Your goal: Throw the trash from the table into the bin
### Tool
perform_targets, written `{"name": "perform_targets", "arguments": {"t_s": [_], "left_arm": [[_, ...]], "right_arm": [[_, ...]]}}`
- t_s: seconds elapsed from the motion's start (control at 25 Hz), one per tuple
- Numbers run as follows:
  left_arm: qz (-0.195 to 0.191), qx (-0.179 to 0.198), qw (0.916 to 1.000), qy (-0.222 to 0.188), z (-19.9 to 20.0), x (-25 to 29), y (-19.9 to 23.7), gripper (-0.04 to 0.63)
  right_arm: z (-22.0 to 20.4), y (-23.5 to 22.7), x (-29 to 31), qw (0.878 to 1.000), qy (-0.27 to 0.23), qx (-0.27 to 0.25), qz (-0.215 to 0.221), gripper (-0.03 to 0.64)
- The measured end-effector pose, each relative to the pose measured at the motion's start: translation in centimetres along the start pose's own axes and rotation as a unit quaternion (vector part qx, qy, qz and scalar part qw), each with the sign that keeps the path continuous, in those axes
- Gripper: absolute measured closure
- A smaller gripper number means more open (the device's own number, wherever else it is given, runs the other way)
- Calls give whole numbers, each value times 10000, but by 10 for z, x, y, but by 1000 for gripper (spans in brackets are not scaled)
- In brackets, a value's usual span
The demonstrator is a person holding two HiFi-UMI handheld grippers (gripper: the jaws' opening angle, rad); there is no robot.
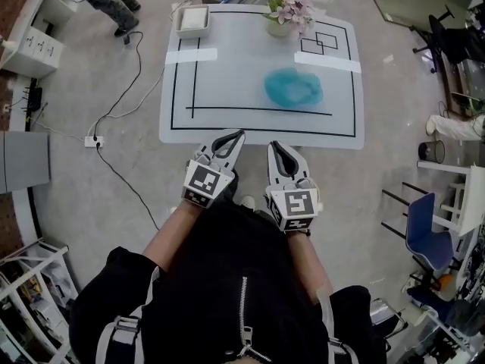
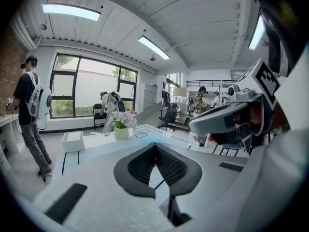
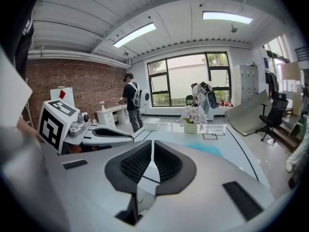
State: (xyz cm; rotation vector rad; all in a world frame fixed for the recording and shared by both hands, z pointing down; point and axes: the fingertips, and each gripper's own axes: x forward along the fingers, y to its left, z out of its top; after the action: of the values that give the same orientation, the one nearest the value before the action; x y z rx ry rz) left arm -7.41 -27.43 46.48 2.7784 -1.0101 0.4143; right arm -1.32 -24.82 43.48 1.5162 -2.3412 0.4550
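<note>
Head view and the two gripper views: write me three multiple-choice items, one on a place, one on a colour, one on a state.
1. Where on the table does the white tray stand?
A. At the near edge
B. At the far left corner
C. In the middle

2. What colour is the crumpled trash?
A. Blue
B. Red
C. Yellow

3. How is the right gripper?
A. Wide open
B. Shut on the trash
C. Shut, with nothing held

Answers:
1 B: in the head view the tray sits at the table's far left corner.
2 A: the trash is a blue heap right of the table's middle.
3 C: the jaws meet in the right gripper view, and the trash lies ahead on the table.
</note>
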Motion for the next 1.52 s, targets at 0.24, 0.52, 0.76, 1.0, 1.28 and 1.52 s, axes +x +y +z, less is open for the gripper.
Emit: {"name": "perform_targets", "arguments": {"t_s": [0.24, 0.52, 0.76, 1.0, 1.28, 1.52], "left_arm": [[-242, 12, 9997, -16, 13, 36, 60, 589], [-326, -94, 9994, -38, 19, 61, 90, 589], [-361, -61, 9993, 3, 22, 79, 90, 589], [-217, -1, 9997, 129, 28, 96, 92, 589], [-55, -111, 9999, 105, 35, 111, 91, 589], [95, -122, 9997, 214, 37, 114, 95, 589]], "right_arm": [[29, -12, 58, 9997, 90, -7, -236, 606], [30, -28, 81, 9988, 251, 42, -424, 605], [29, -48, 87, 9986, 282, 147, -424, 604], [32, -64, 99, 9995, 281, -10, -174, 603], [23, -82, 113, 9987, 488, 54, 99, 517], [13, -95, 127, 9975, 664, -11, 222, 428]]}}
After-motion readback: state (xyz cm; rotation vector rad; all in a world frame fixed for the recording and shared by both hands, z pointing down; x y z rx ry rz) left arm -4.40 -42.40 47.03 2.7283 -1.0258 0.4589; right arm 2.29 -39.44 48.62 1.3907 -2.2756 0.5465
